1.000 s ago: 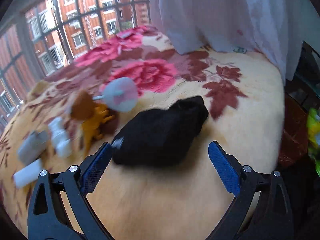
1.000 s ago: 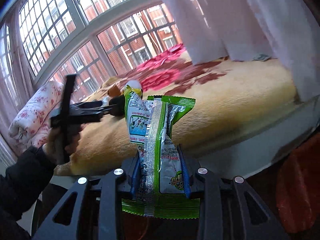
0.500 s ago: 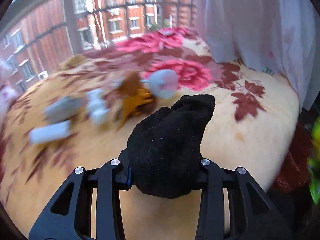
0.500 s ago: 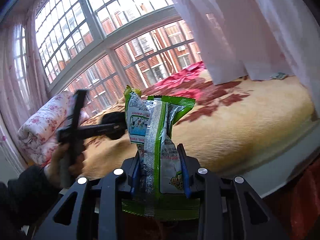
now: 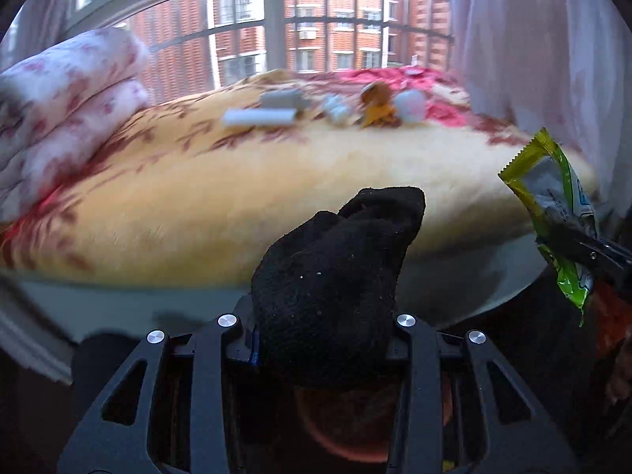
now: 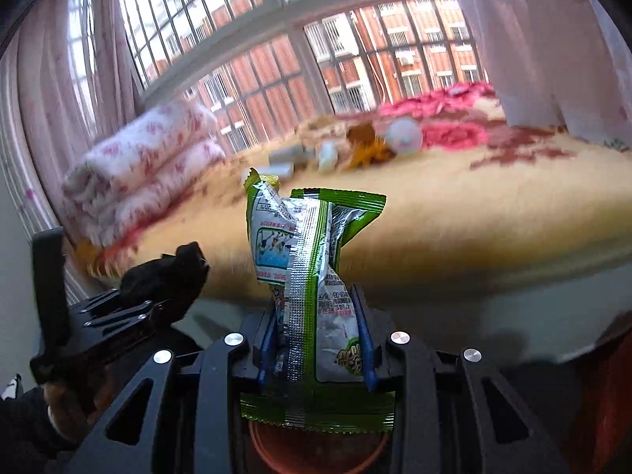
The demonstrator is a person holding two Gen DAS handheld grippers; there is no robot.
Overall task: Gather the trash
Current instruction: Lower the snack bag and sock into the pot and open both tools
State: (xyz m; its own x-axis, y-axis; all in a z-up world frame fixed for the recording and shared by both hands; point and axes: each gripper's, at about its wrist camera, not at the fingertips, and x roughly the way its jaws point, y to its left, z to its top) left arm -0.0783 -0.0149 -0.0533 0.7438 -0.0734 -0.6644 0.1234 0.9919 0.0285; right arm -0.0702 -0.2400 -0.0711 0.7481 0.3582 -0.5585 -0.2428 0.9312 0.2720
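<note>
Two hand-held grippers are each carrying one item, and you are holding both of them off the near edge of the bed (image 5: 189, 197). Your left hand-held gripper (image 5: 324, 339) is clamping a black sock (image 5: 335, 276); the jaws are pressing narrow on its lower bulk, and the rest of the fabric is standing up and leaning far and to the right above the fingers. Your right hand-held gripper (image 6: 316, 347) is gripping a green and silver snack wrapper (image 6: 312, 260) by its lower half, with the blue pads (image 6: 365, 339) squeezing both sides, the crimped top rising upright above them and the bottom seam hanging below.

In the right wrist view, the left hand-held gripper (image 6: 173, 300) with the sock (image 6: 166, 276) is sitting low on the left, near the wrapper but apart from it. In the left wrist view, the wrapper (image 5: 557, 213) is showing at the right edge, tilted.

Under both grippers, a reddish round rim (image 6: 316, 450) is showing, partly hidden. Far on the bed, several small blurred items (image 5: 331, 108) are lying in a row, and a folded floral quilt (image 5: 67, 110) is resting at the left.
</note>
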